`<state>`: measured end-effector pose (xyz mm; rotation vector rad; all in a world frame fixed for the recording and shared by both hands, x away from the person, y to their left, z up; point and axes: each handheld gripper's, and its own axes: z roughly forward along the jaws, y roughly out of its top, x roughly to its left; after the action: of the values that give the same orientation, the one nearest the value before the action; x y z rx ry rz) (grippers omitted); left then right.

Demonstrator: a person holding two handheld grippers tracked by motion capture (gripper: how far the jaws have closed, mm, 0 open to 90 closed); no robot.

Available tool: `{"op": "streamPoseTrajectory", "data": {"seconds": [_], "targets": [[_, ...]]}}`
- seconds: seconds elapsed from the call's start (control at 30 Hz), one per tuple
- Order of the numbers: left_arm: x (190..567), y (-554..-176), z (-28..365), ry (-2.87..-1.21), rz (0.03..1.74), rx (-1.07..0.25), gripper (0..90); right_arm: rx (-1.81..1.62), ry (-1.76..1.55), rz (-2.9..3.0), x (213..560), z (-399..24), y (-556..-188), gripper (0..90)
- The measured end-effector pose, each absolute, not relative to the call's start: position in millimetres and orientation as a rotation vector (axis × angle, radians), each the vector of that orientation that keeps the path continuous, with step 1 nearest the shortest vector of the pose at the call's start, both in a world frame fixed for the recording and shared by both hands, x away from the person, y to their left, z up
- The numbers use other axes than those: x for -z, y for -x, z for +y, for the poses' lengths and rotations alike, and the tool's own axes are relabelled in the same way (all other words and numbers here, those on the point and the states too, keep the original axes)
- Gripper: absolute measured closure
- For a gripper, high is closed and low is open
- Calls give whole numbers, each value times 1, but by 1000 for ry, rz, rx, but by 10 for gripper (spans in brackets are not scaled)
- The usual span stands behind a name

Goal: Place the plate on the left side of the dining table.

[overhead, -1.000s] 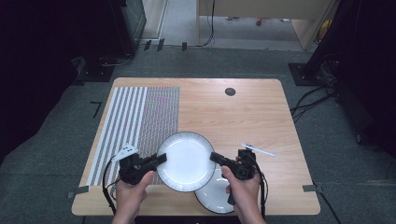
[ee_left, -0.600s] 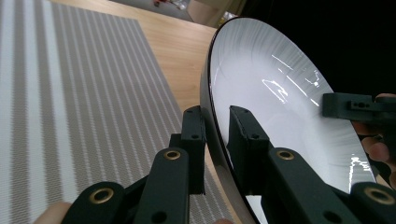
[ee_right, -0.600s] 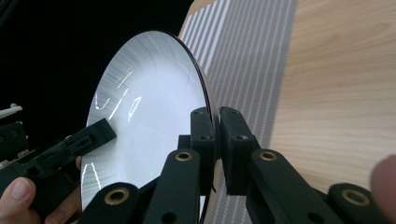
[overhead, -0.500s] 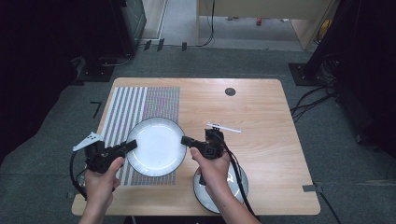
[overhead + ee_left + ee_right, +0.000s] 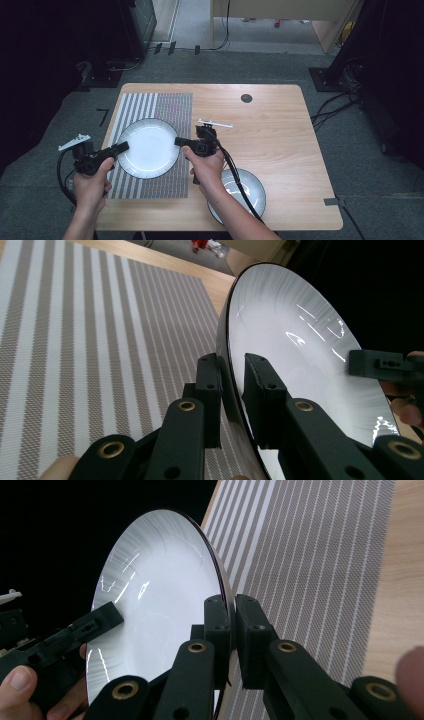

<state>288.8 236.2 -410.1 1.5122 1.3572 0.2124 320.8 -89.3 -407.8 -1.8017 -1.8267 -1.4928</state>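
since a second ago we have carried the white plate [image 5: 148,148] away from the near edge of the table [image 5: 270,125], leftward and farther in, so it now sits over the striped placemat [image 5: 172,107], where a moment back it overlapped the second plate [image 5: 245,192]. that second plate is left by the near edge, under our right forearm. we judge the move is nearly done and that lowering and letting go come next.

nearest us, our forearms rise from the bottom of the high view, spread to either side of the plate. the left gripper [image 5: 121,146] reaches in from the left and the right gripper [image 5: 180,142] from the right, both roughly level and pointing at each other across it.

in the left gripper view its jaws are narrow, clamped on the plate's dark rim [image 5: 226,340]; the right gripper view shows the same pinch on the opposite rim [image 5: 222,587]. the plate looks level, whether touching the mat we cannot tell.

beyond, a small dark disc [image 5: 246,98] lies near the table's far edge.
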Motion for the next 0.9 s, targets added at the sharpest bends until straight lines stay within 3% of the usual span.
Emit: {"op": "streamPoseTrajectory", "data": {"seconds": [0.33, 0.9], "targets": [[421, -324, 255, -1529, 1422, -195, 783, 1461, 1848, -1823, 419, -64, -351, 854], [461, -381, 256, -1569, 1555, -190, 802, 1355, 2017, -1775, 481, -39, -392, 861]]}}
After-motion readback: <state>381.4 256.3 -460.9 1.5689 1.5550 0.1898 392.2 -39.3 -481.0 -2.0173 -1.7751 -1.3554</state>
